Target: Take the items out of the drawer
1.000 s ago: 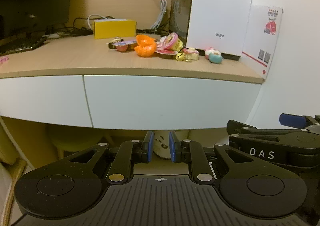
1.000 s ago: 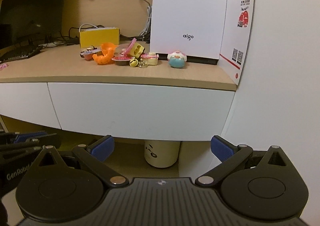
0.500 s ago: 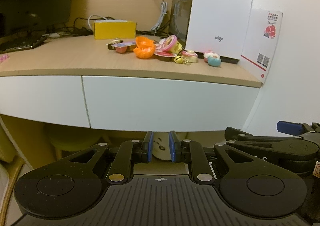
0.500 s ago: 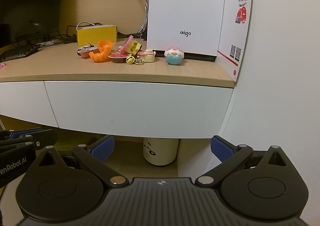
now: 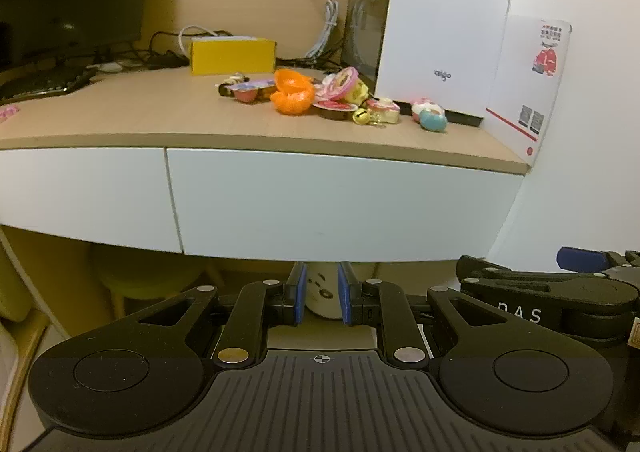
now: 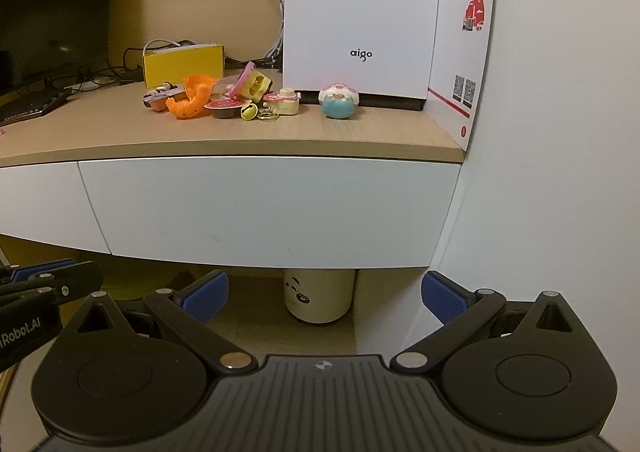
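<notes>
— Two grippers, what state?
— My left gripper stands narrow and empty, my right gripper wide and empty.
— The flat white handleless drawer front?
— Closed under the wooden desk's right edge.

Drawer: white flat front, fully shut, under table edge. Small toys and snack cups lie clustered on table top, far right.
</notes>
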